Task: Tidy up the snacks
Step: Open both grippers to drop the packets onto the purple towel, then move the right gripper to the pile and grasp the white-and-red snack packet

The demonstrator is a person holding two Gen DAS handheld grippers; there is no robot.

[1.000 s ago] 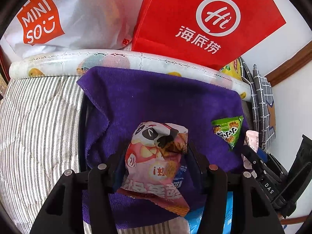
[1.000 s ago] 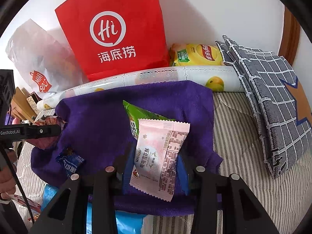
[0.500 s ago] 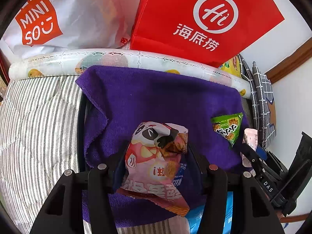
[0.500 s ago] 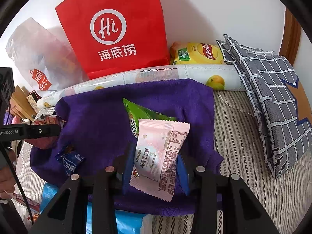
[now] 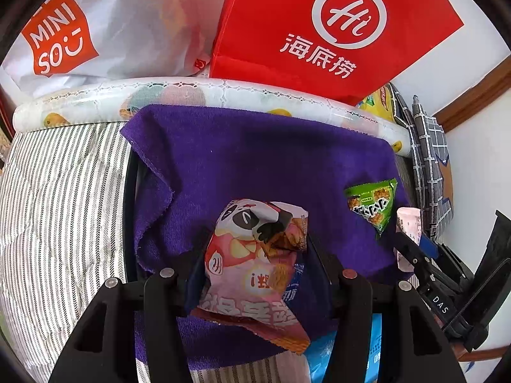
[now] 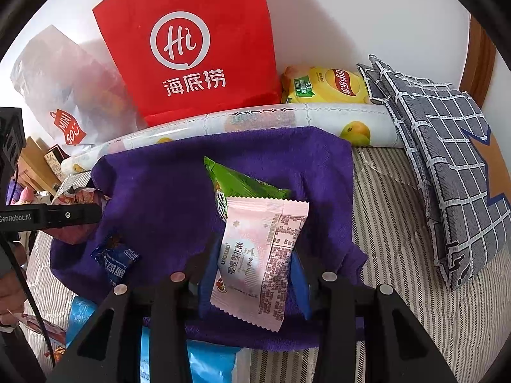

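Left wrist view: my left gripper [image 5: 255, 255] has its jaws clamped on the sides of a crumpled pink panda snack bag [image 5: 255, 265], held above the purple towel [image 5: 255, 159]. It looks light and puffy, and the foil probably slides, so I'd keep the grip on the middle of the pouch, not on the sealed edge. Further right a small green triangular packet [image 5: 373, 204] lies on the towel.

In the right wrist view, a small dark blue wrapped sweet [image 6: 116, 260] lies on the towel's left part. My right gripper [image 6: 252, 265] pinches a flat pink nougat packet [image 6: 258, 255] by its long sides; it seems thin, light, slightly stiff, and likely to crush if squeezed harder.

The towel is draped over a dark tray-like rim on a striped bedcover [image 6: 399, 271]. Behind it runs a fruit-printed roll [image 6: 287, 121], then a white Miniso bag [image 5: 95, 25], a red paper bag [image 6: 191, 48], a yellow crisp packet [image 6: 325, 86] and checked cushions [image 6: 447, 159] against a white wall.
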